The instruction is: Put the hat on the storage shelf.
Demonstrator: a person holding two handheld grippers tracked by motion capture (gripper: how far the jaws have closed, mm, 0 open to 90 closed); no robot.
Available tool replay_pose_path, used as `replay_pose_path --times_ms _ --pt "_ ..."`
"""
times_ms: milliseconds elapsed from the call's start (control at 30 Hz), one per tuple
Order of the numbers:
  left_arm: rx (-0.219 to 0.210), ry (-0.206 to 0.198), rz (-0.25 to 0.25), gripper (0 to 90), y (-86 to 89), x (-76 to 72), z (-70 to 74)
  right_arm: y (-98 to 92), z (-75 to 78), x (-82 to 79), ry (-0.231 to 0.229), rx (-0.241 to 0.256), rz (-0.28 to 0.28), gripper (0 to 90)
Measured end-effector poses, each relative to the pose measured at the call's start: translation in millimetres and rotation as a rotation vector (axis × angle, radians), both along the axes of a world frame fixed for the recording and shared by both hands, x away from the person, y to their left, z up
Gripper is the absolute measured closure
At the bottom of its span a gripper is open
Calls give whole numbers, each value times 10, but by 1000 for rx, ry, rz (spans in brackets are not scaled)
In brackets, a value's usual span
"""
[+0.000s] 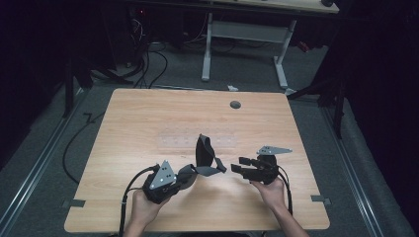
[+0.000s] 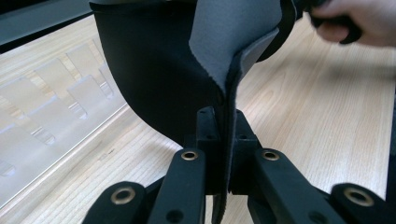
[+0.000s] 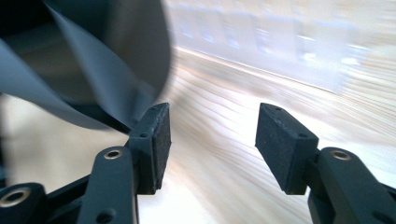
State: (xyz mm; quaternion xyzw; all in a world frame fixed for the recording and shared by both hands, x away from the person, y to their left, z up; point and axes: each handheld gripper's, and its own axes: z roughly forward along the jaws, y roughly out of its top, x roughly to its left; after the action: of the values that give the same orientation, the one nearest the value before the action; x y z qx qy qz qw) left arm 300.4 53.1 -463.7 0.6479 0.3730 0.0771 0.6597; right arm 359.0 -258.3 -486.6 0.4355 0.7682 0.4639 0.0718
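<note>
Between the pads of the left gripper (image 2: 223, 140), the lower edge of a black and grey soft neoprene-like sleeve or pouch (image 2: 187, 65) is clamped: the jaws stand closed on the fabric, which runs up from the fingertips and flares open above them. In the high view the left gripper (image 1: 190, 173) holds the item off the pale wooden table (image 1: 148, 118), with the body of the sleeve (image 1: 205, 153) rising just beyond its fingers and a thin strap trailing toward the other hand.

The right gripper (image 3: 212, 140) stands wide open with nothing between its pads; the grey strap passes just beside and above its one finger (image 3: 156, 140), not gripped. In the high view it (image 1: 239, 165) sits near the strap end.

Judgement on progress: pick-up is done, with one grip secured; the second grip is not yet made, so any stretching, opening or folding remains.

Orientation: the sleeve's long axis runs roughly upright, leaning slightly away from the left fingers, open mouth uppermost. A clear plastic rack (image 1: 190, 140) lies flat beyond both grippers, untouched.
</note>
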Motion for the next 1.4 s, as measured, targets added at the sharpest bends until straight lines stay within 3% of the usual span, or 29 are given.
replay_pose_path --times_ms 33,100,133,400,800,1400 --pt "-12 2 8 862 16 7 13 -40 -73 -10 -25 -57 -41 425" --pt "-17 4 12 862 26 13 19 -57 -99 -14 -35 -79 -54 421" --pt "-24 7 18 862 40 22 26 -113 -169 -23 -49 -128 -90 408" --pt "-63 15 67 861 154 75 70 -249 -315 -55 -85 -250 -184 371" --pt "-102 30 121 860 267 150 127 -247 -442 -29 -59 -341 -219 352" --pt "-129 19 183 860 363 237 169 -241 -444 -24 -55 -339 -220 344"
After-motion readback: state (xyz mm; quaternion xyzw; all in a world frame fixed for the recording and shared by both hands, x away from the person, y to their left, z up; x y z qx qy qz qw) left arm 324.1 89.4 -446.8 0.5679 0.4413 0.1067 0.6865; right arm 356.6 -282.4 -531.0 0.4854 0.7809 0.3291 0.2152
